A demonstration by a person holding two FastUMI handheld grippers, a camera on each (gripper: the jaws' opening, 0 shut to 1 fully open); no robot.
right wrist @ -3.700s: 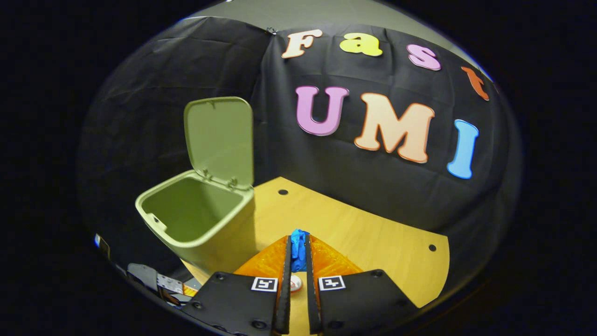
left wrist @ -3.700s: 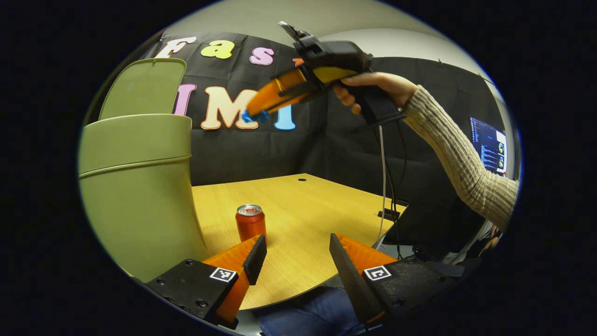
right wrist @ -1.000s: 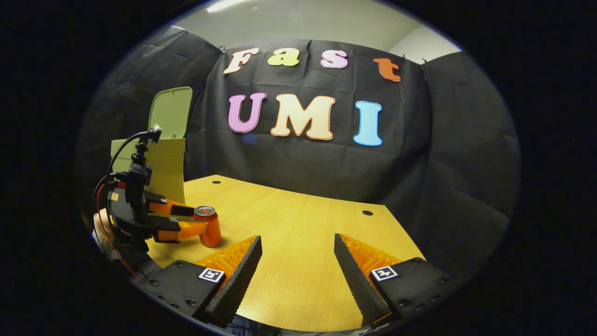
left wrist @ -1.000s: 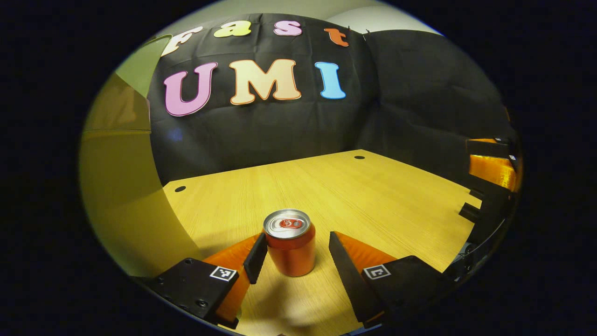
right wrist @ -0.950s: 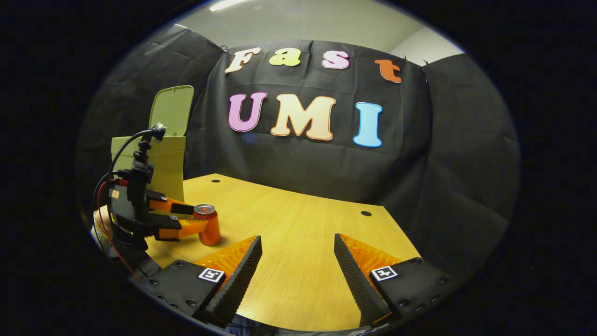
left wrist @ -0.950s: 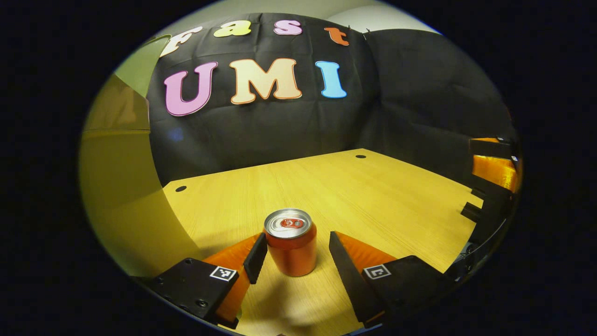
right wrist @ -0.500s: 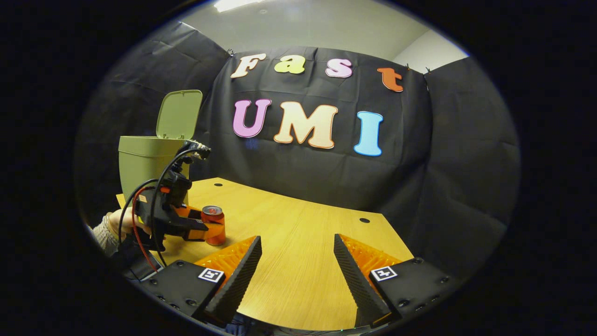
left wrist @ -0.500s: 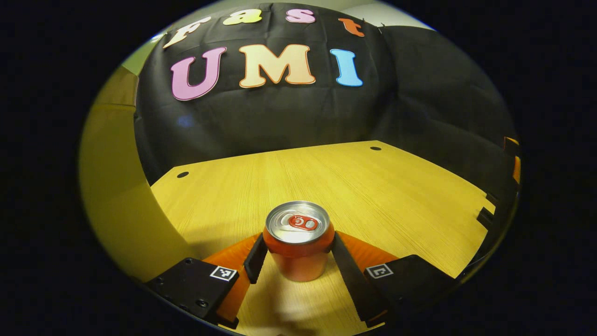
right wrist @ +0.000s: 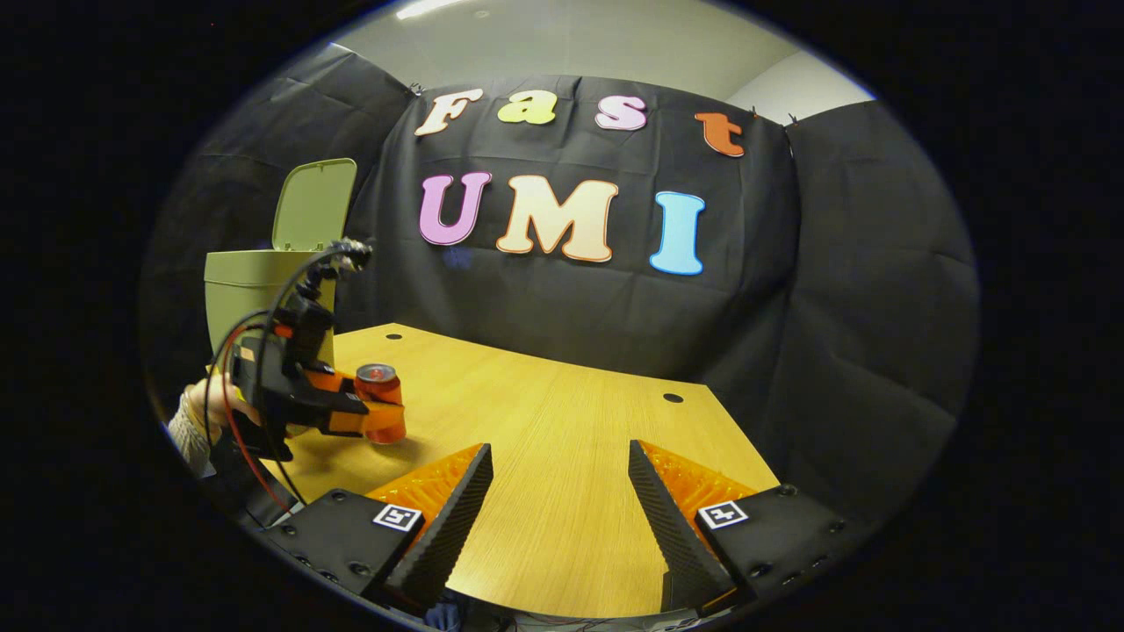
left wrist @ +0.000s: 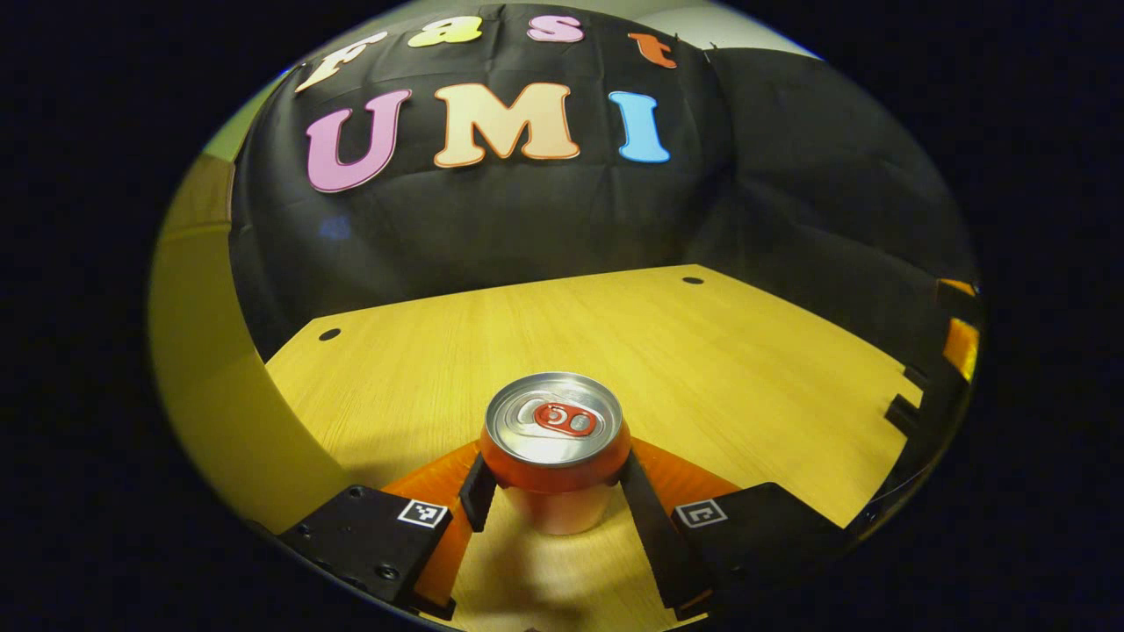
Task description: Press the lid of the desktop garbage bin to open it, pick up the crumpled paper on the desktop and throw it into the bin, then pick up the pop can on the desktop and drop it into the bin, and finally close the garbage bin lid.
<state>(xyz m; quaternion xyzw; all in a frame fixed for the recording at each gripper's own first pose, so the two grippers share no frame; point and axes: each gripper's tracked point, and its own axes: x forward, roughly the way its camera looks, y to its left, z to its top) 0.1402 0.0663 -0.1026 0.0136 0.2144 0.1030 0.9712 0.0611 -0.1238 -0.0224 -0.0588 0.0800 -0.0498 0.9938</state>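
Since half second earlier, left gripper [left wrist: 551, 491] closed in on pop can [left wrist: 555, 449]; I saw both fingers pressing can's sides, can seemingly just off desk [left wrist: 746, 351]. Right gripper [right wrist: 560, 500] hung unclenched, holding nothing, over desk. Bin [right wrist: 250, 298] stood behind, lid [right wrist: 313, 204] up. My judgement: keep squeeze firm, can upright, raise above rim before releasing.
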